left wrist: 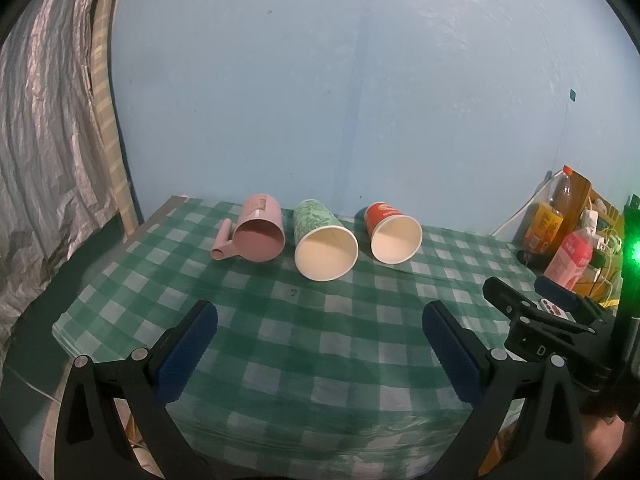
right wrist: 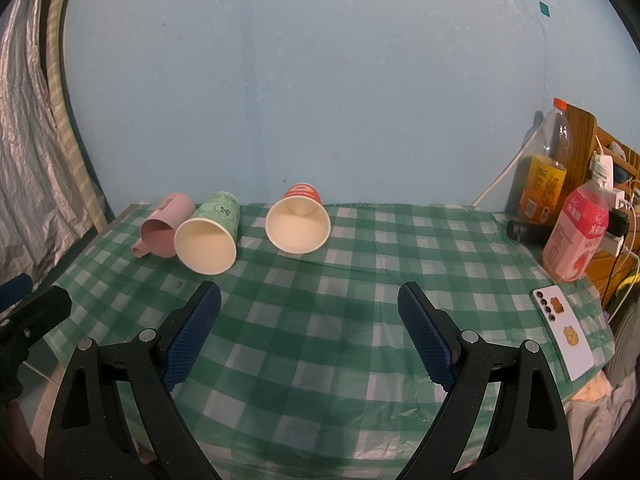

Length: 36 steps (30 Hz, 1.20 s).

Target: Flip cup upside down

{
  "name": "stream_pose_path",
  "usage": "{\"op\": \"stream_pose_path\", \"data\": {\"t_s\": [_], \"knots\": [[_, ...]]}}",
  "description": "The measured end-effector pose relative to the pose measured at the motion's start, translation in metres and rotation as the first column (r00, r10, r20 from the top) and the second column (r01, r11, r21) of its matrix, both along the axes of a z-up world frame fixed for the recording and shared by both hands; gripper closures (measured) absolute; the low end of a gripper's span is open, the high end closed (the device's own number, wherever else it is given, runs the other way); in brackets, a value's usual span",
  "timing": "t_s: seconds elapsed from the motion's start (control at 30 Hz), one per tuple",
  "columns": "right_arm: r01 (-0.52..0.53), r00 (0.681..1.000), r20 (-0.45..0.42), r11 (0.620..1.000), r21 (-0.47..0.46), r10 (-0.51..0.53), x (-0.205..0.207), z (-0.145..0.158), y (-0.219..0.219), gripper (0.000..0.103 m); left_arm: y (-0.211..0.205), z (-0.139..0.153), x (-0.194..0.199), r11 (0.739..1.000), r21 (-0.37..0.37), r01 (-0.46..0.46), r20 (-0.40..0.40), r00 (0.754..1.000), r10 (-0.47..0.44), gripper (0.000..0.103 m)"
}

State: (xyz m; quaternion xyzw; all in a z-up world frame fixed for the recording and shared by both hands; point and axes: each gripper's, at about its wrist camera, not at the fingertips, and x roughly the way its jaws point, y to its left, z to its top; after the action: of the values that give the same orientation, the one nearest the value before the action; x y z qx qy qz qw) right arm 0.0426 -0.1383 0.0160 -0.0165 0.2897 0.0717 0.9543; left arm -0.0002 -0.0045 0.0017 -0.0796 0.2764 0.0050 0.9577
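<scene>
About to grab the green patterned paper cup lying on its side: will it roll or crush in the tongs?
The green patterned paper cup would likely roll in a curve, being tapered. Thin, empty paper probably dents under a hard squeeze. It looks light.

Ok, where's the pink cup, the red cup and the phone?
pink cup (left wrist: 260, 236), left wrist view, on its dark inside, seen through the open mouth.
red cup (right wrist: 298, 226), right wrist view, on its pale inside wall.
phone (right wrist: 564, 338), right wrist view, on its white back, between the stickers.
</scene>
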Motion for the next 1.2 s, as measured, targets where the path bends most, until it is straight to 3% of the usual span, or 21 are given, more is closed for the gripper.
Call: {"op": "stream_pose_path", "data": {"t_s": [1.2], "knots": [[0.001,1.0,-0.01,1.0,0.006,-0.001,0.0026,-0.0073,-0.0006,0.014,0.0034,-0.0086,0.0036,0.998,-0.06,-0.014,-0.042,0.999,0.012,0.0]]}}
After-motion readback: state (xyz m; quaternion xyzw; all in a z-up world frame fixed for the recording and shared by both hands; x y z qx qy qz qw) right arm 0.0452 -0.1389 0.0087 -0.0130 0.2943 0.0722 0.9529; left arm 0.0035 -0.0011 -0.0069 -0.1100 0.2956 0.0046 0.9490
